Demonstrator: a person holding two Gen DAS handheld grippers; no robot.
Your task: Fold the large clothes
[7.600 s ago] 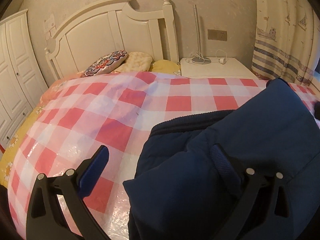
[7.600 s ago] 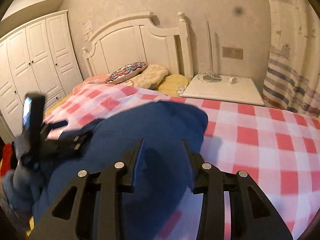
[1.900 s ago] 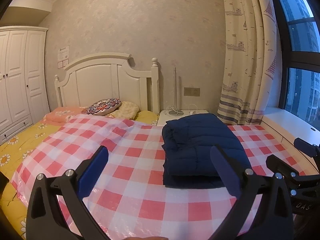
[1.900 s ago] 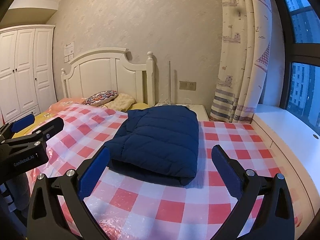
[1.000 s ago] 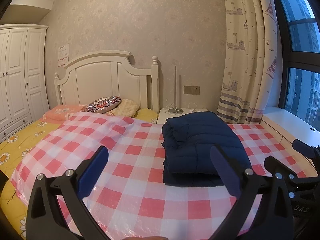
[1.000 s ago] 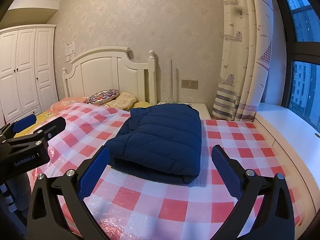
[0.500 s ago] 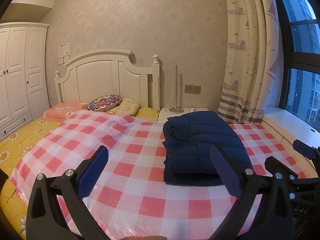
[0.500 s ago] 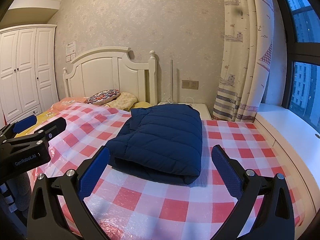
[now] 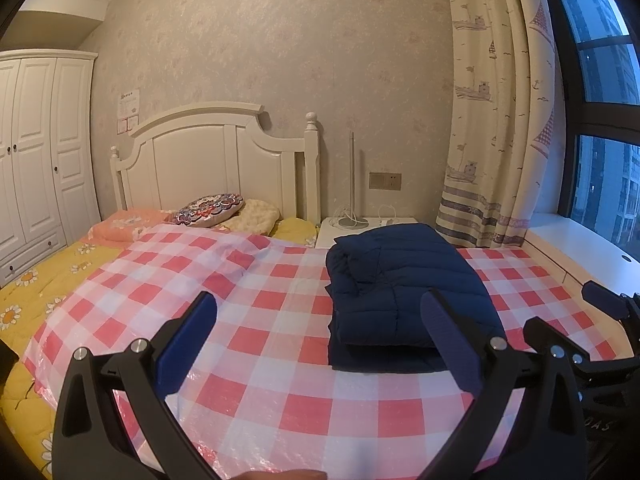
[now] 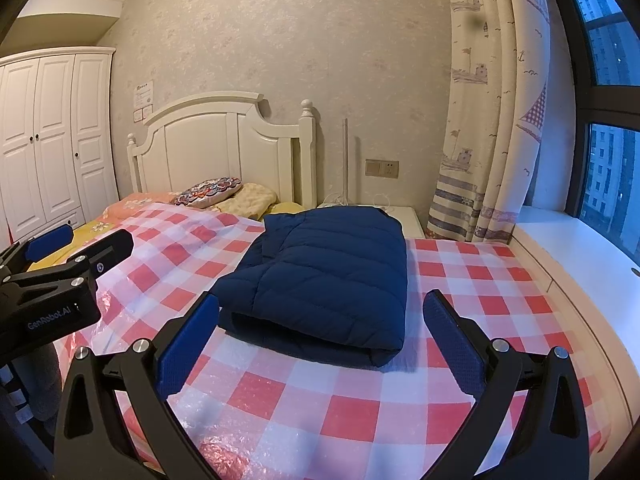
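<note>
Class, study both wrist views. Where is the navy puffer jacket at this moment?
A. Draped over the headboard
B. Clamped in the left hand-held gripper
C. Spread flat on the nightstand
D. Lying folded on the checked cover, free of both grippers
D. The navy puffer jacket lies folded on the checked cover, while the left hand-held gripper and the right hand-held gripper are both open and apart from it.

1 folded jacket (image 9: pixel 404 284), 2 grippers (image 9: pixel 320 320), 3 pillows (image 9: pixel 210 210), 1 lamp (image 9: pixel 352 184).

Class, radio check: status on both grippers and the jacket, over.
Left gripper open, empty. Right gripper open, empty. Jacket folded, flat on checkered sheet. Nothing in the way.
</note>
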